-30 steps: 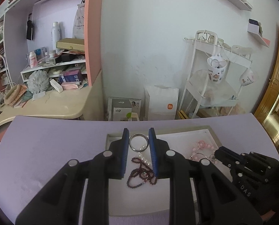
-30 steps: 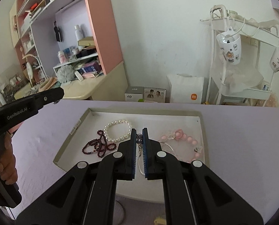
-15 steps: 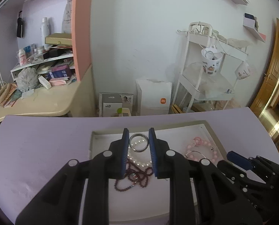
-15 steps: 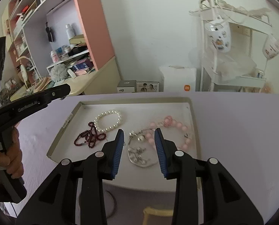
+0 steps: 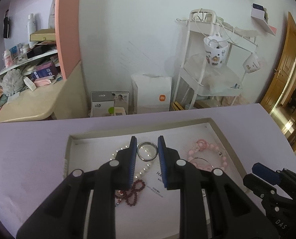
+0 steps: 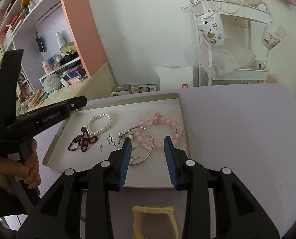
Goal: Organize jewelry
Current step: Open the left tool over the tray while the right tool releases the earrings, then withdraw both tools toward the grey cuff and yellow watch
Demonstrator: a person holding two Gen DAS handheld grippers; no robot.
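- Spreading across both views, the lilac desk (image 6: 237, 131) carries a shallow white tray (image 6: 182, 119) with the jewelry lying in it.
- Both hand-held grippers angle downward toward the tray. The left hand-held gripper (image 5: 147, 149) hangs above the tray's far middle, and the right hand-held gripper (image 6: 148, 149) is over its near right part.
- A hand (image 6: 26, 169) wraps the left tool's grip at the left edge of the right wrist view; the arm behind it is cut off by the frame.
- In the tray lie a pink bead bracelet (image 6: 164, 123) at the right, a silver bangle (image 6: 144, 137) just beside it, a pearl bracelet (image 6: 100, 124) and dark red beads (image 6: 82, 141) at the left.
- The left tool's black fingers cover part of the pearls and red beads in its own view.
- The left pads clench a silver ring (image 5: 147, 151) by its two sides, lifted clear of the tray.
- The right jaws are parted and grasp nothing; the bangle and pink beads show below, between them.
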